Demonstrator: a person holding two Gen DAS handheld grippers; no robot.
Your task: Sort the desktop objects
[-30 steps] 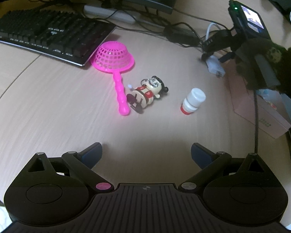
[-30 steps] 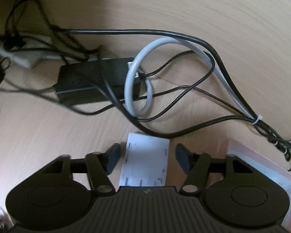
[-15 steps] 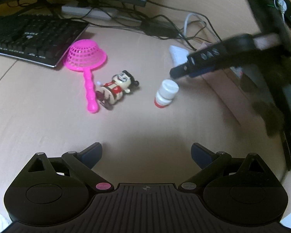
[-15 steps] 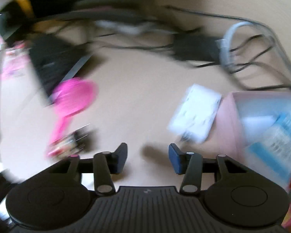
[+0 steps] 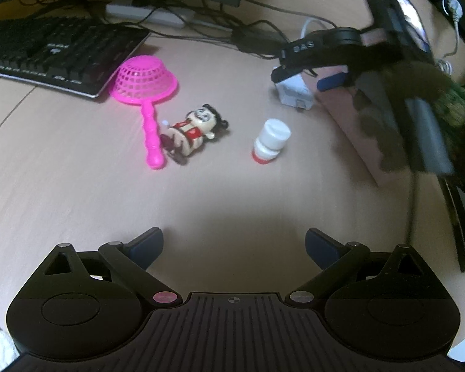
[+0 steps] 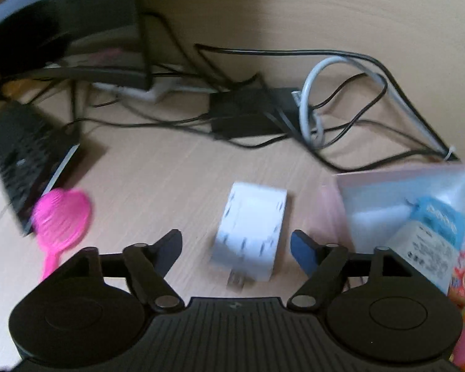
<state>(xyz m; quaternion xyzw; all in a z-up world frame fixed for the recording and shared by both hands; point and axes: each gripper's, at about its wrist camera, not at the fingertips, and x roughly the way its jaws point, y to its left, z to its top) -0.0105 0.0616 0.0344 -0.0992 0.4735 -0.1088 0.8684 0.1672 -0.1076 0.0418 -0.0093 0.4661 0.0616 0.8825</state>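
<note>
Already the scene has shifted, so take it from the left edge across. Farthest left lies the black keyboard (image 5: 55,52), and just in front of its corner the pink strainer (image 5: 144,85) sits upside down, its handle running toward the wind-up toy figure (image 5: 192,138) that lies on its side close beside the handle's end; none of these three has moved over the last second. To the right of the toy, apart from it, stands the small white bottle (image 5: 269,145) with its red base, equally untouched. The left gripper (image 5: 234,246) hovers low over bare desk with its jaws spread wide and nothing between them, having barely stirred. Further right is where the change lies: the right gripper (image 6: 236,246), which a second ago was narrowed over the white charger (image 6: 251,232), has swung away toward the toys and come back, and its jaws are now opening with the charger lying between them but clear of both pads. At the far right the pink box (image 6: 396,192) already holds a blue packet and other bits. My reading is that the charger is the next item to go in the box, and the grasp is being lined up anew.
</note>
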